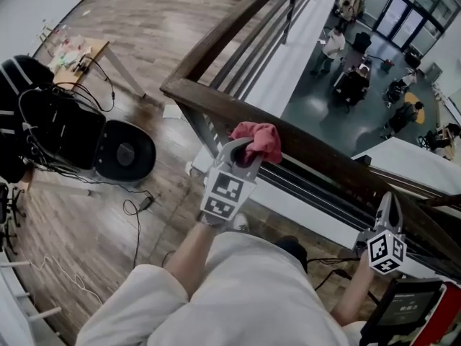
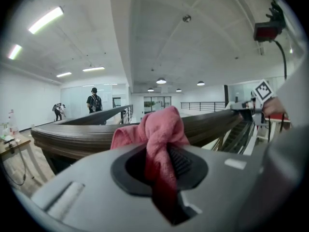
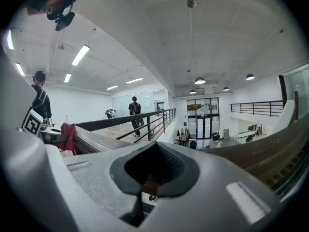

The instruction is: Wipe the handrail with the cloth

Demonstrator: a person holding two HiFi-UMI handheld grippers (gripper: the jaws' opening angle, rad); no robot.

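A pink cloth (image 1: pixel 259 140) is bunched in my left gripper (image 1: pixel 243 151), which is shut on it and holds it against the dark wooden handrail (image 1: pixel 317 157) a little right of the rail's corner. In the left gripper view the cloth (image 2: pixel 157 132) rises from between the jaws, with the handrail (image 2: pixel 77 134) just behind it. My right gripper (image 1: pixel 389 211) sits farther right along the same rail, shut with nothing between its jaws. The right gripper view shows the handrail (image 3: pixel 104 140) running left to the cloth (image 3: pixel 69 135).
Beyond the rail is an open drop to a lower floor with several people (image 1: pixel 335 45). On the left stand a black round stool (image 1: pixel 126 152), a black bag (image 1: pixel 50 125) with cables and a small table (image 1: pixel 83 56). A screen device (image 1: pixel 407 305) is at bottom right.
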